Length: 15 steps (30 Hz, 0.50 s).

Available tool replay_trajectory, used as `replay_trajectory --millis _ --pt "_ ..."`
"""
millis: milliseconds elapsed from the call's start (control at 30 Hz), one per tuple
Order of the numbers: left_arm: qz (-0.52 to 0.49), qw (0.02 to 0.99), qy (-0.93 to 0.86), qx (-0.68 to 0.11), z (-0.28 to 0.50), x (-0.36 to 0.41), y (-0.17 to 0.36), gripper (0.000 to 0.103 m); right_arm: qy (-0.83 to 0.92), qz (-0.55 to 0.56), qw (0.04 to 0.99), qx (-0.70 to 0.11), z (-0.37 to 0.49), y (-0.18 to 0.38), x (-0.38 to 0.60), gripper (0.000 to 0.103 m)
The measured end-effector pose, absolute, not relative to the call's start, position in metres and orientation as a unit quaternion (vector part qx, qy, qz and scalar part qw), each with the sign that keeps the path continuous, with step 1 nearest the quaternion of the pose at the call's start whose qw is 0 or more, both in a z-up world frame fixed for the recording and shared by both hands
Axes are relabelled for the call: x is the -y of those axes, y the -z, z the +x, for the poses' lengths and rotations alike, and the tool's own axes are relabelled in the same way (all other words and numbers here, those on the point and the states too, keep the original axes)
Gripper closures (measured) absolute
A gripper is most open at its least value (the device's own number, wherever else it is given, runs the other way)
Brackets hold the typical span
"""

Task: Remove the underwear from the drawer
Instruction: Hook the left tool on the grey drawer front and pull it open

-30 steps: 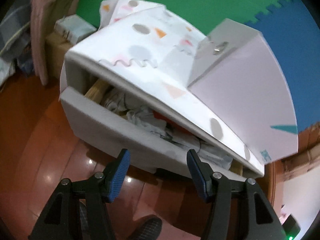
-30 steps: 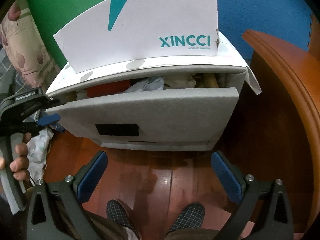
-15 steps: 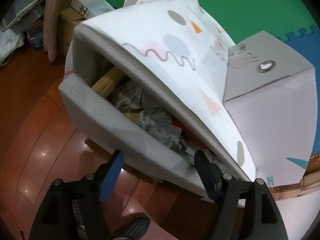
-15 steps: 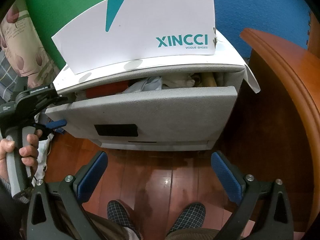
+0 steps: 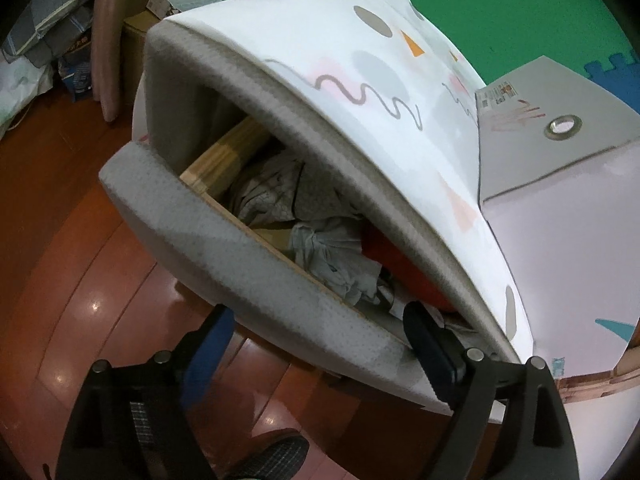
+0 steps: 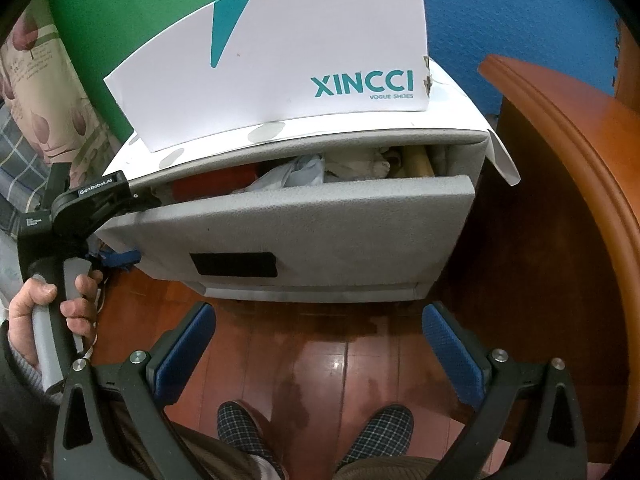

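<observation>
Both handheld grippers are built alike: black, angular plastic frames with triangular cut-outs, round silver screw heads at the pivots, and long fingers faced with ribbed blue pads. On the right gripper (image 6: 316,344) the pads (image 6: 182,354) show a fine cross-hatched texture. The left gripper (image 5: 316,344) has the same black arms and silver screws; from the right wrist view its body carries a small white "GenRobot.AI" label and a second, unreadable marking, above a grey-and-black handle. The left hand (image 6: 48,312) emerges from a dark sleeve with a grey ribbed cuff. The person wears brownish trousers and checked slippers (image 6: 250,426) in dark blue and white.
</observation>
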<state>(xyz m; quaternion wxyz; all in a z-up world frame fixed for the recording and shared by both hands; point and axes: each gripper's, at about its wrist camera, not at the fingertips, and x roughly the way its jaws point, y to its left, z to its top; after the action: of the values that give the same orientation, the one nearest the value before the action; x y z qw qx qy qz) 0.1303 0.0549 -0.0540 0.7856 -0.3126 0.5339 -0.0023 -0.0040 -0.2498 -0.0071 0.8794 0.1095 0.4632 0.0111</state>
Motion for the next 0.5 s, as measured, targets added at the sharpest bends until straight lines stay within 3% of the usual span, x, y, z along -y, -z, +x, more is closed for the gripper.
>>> replay_trajectory --millis 500 --pt "-0.285 0.775 0.012 -0.564 0.076 -0.067 0.048 0.011 -0.035 0.114 0.878 -0.463 -0.034 -0.017 0.262 0.001"
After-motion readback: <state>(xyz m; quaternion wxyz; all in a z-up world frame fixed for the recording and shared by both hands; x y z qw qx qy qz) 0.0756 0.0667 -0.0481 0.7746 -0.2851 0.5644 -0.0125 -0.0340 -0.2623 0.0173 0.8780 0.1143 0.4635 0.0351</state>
